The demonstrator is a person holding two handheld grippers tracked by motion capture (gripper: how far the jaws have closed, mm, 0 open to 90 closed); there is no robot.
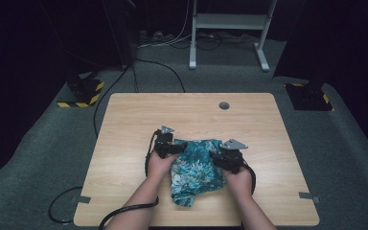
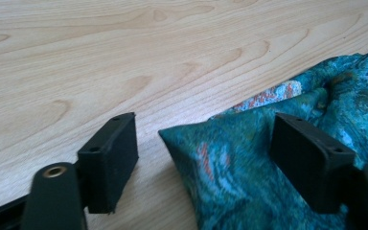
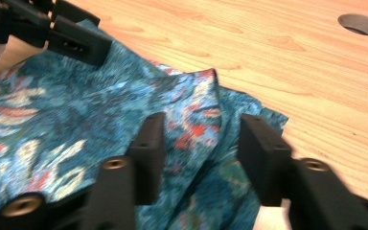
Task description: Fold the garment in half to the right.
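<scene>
Risk of gathering one layer only: left gripper [image 2: 203, 163] apart astride cloth [image 2: 249, 158] corner, right gripper [image 3: 201, 153] apart over raised fold, neither yet pinching.

A light wooden table [image 1: 124, 124] carries the scene, its grain running pale across the top. Lying directly on it, toward the near edge from the round cable hole [image 1: 224, 105], is a crumpled teal patterned cloth [image 1: 194, 170] with orange flecks. Two grey tape strips [image 1: 84, 199] sit at the near corners, well apart from that hole.
</scene>
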